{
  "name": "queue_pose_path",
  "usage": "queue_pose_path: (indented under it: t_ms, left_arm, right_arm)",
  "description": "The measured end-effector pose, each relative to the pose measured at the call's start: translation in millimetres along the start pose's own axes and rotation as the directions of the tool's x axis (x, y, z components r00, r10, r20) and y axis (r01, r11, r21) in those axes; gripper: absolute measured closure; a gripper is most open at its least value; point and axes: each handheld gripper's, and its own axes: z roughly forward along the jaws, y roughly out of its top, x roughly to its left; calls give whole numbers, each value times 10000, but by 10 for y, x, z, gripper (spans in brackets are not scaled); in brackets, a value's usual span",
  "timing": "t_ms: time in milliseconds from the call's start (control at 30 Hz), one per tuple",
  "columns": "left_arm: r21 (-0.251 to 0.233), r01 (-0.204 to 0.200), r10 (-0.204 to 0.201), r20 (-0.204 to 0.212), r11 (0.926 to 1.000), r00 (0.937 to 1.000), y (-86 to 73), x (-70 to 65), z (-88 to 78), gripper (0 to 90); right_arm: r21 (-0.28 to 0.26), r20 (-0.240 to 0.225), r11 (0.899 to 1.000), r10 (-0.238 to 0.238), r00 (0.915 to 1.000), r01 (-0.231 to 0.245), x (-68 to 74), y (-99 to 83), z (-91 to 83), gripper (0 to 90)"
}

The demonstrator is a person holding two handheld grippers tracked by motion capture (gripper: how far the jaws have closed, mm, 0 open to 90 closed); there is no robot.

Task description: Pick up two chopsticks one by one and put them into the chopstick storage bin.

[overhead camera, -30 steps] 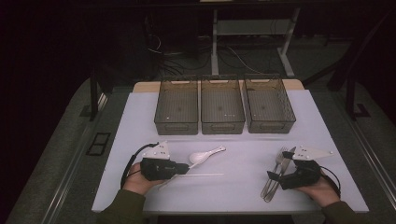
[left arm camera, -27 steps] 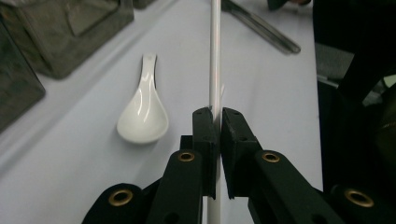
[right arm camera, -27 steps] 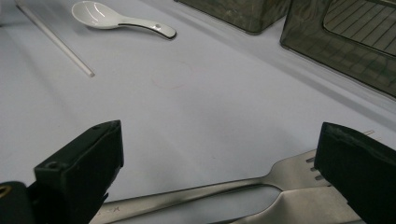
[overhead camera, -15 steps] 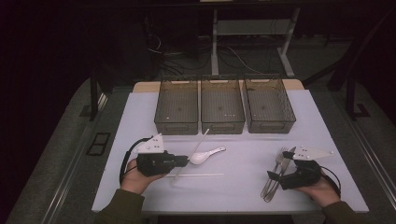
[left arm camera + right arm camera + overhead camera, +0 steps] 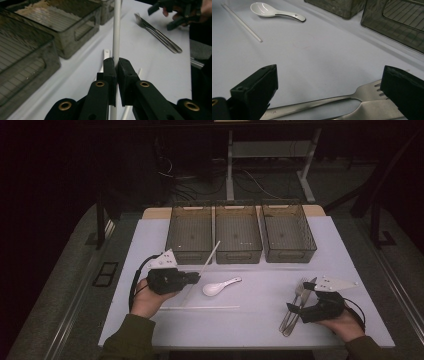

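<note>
While gripped, chopstick [image 5: 206, 266] tilts toward bins [image 5: 239, 233] (lengthwise).

Three mesh bins [image 5: 239, 232] stood side by side along the far edge of the table [image 5: 150, 245], walling off that side. Between the hands the middle lay mostly open, interrupted by a white spoon [image 5: 220, 286] and a thin white stick [image 5: 200, 308] lying flat. Two forks [image 5: 295, 307] lay on the mat beside the right gripper [image 5: 300, 302].
</note>
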Motion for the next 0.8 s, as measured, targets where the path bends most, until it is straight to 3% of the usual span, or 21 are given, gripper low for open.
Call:
queue_pose_path:
  t_ms: [267, 500, 800]
  left_arm:
    - [-144, 223, -231, -578, 9996, 9981, 225, 200, 62, 843]
    - [-254, 411, -436, -1060, 9988, 9934, 515, 411, 113, 844]
    - [-116, 791, -799, -1866, 9968, 9792, 800, 770, 179, 844]
  right_arm:
    - [-24, 27, 10000, 22, 10000, -22, -4, -2, -9, 14]
    - [-49, 19, 10000, 40, 10000, -39, -2, -2, -15, 14]
    - [-83, 9, 10000, 50, 10000, -49, -3, -3, -22, 14]
